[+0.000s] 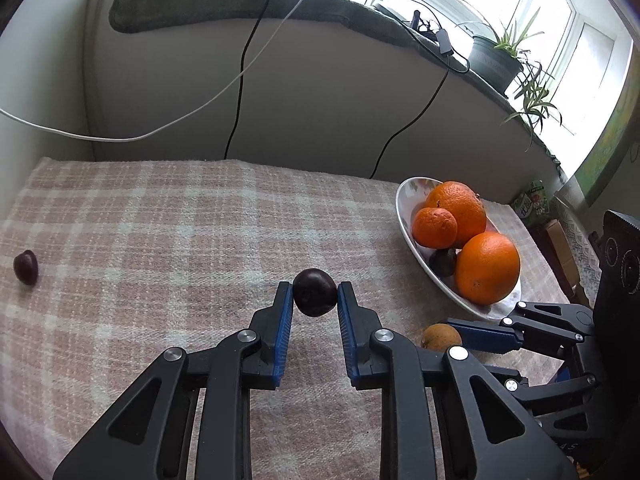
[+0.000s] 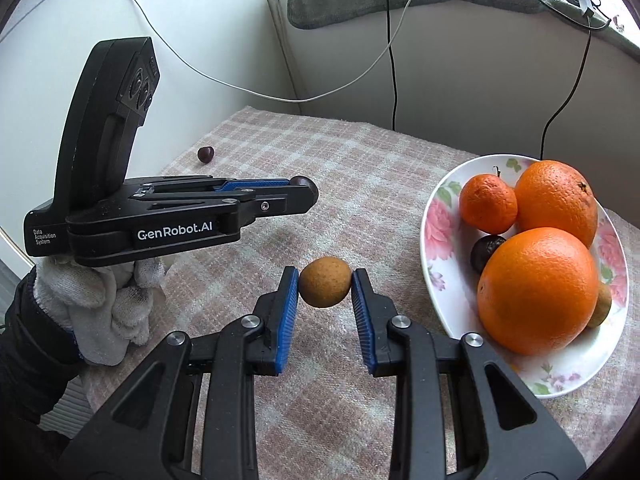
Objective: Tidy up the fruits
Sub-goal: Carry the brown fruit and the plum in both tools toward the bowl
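Observation:
My left gripper (image 1: 314,294) is shut on a dark round fruit (image 1: 314,298), held just above the checked cloth (image 1: 160,220). My right gripper (image 2: 325,286) is shut on a small brown round fruit (image 2: 325,287), left of the flowered plate (image 2: 440,264). The plate holds two large oranges (image 2: 538,290), a mandarin (image 2: 487,203), a dark fruit (image 2: 486,252) and a brownish fruit (image 2: 602,306) at its right rim. Another dark fruit (image 1: 26,267) lies alone at the cloth's far left. In the right wrist view the left gripper (image 2: 308,192) shows side-on with its dark fruit.
A gloved hand (image 2: 100,300) holds the left gripper. A wall with hanging black and white cables (image 1: 240,80) stands behind the table. A padded sill (image 1: 280,4) above carries potted plants (image 1: 504,56). Boxes (image 1: 536,204) sit past the table's right edge.

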Demonstrator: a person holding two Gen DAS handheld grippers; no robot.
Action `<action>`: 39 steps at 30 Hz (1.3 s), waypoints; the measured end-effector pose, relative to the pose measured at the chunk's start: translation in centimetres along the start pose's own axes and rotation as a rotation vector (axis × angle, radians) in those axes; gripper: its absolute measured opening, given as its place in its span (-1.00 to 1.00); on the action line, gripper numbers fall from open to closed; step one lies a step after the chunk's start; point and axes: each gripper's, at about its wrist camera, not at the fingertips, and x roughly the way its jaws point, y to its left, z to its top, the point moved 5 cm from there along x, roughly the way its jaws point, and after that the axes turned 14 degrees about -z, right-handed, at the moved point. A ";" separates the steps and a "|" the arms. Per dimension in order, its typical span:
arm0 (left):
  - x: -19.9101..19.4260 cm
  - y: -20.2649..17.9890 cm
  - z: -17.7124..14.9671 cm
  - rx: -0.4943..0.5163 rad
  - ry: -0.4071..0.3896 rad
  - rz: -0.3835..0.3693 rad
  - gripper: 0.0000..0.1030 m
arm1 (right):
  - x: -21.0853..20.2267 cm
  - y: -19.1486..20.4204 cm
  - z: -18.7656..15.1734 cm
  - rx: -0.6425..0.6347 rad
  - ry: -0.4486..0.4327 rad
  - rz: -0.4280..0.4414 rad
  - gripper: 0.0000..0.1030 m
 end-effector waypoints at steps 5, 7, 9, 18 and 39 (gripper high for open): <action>-0.1 -1.5 0.2 0.016 -0.015 -0.016 -0.60 | -2.1 -1.8 -0.3 0.031 -0.034 -0.012 -0.45; -0.1 -2.3 0.2 0.022 -0.018 -0.024 -0.60 | -2.8 -2.6 -0.3 0.042 -0.049 -0.019 -0.45; 0.0 -2.9 0.3 0.028 -0.022 -0.032 -0.60 | -3.6 -3.5 -0.3 0.055 -0.064 -0.030 -0.45; 0.9 -5.9 0.5 0.059 -0.025 -0.066 -0.60 | -6.1 -8.4 -0.5 0.119 -0.108 -0.096 -0.45; 3.5 -9.4 1.0 0.103 -0.001 -0.090 -0.59 | -6.4 -16.5 -0.3 0.219 -0.129 -0.160 -0.45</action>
